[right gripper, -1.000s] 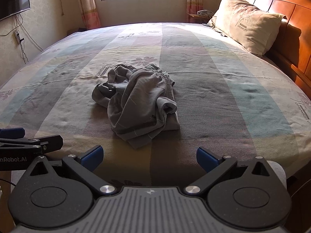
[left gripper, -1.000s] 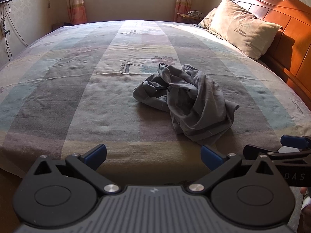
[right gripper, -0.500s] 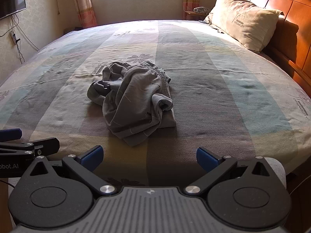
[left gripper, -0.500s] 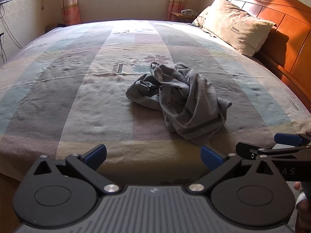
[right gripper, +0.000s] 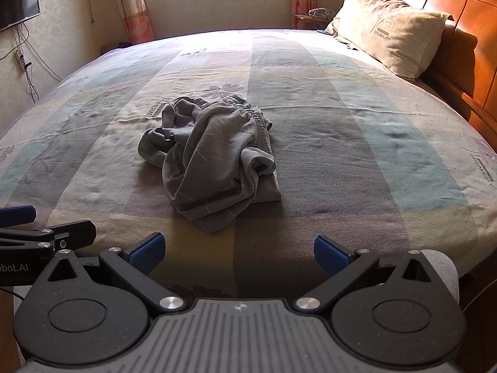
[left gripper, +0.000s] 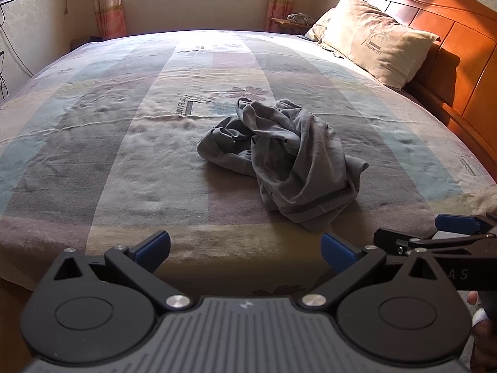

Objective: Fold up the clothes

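Observation:
A crumpled grey garment with an elastic waistband lies in a heap near the middle of the striped bed. My left gripper hovers open at the bed's near edge, short of the heap and a little to its left, with nothing between its blue fingertips. My right gripper is also open and empty at the near edge, slightly right of the heap. Each gripper shows at the side of the other's view: the right one, the left one.
A beige pillow leans on the wooden headboard at the right. A window with curtains is at the far end, a wall television and cables at the left. Fingers of a hand show at lower right.
Both grippers have moved forward toward the bed, so the grey garment looks closer and lower in both views. Both stay open; the garment has not moved.

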### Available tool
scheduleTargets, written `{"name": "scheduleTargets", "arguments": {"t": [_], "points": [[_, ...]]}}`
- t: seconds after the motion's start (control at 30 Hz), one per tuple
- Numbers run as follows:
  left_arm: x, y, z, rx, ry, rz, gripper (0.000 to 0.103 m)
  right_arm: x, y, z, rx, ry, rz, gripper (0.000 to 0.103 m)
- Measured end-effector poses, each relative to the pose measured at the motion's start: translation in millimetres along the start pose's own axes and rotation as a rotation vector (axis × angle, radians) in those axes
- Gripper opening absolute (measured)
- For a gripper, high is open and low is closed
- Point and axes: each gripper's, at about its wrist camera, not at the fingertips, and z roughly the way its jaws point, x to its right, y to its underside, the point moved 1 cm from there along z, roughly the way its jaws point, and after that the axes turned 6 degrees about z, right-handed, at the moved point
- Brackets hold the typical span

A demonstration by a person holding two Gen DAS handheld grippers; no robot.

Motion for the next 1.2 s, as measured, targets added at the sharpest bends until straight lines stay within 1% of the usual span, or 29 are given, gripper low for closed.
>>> {"name": "scheduleTargets", "arguments": {"t": [0.2,0.3,0.77,0.97,1.2], "points": [[2.0,0.3,3.2,-0.014,-0.013,0.0,0.102,-2.9,4.0,-4.4,-0.003,0.011,-0.006,0.103],[2.1,0.7,3.6,-0.015,-0.012,-0.002,0.102,1.2,0.7,3.3,0.0,0.005,0.0,0.103],[2.0,1.2,5.0,-0.015,-0.013,0.0,0.102,-1.4,1.3,4.6,0.0,0.015,-0.007,0.103],[2.4,-2.9,11.5,-0.019,-0.015,-0.001,0.102,-1.9,0.5,7.9,0.001,0.024,-0.023,0.103],[4.0,-16.2,27.2,-0.045,-0.019,0.019,0.102,3.1,-8.9,26.1,-0.054,0.011,0.007,0.103]]}}
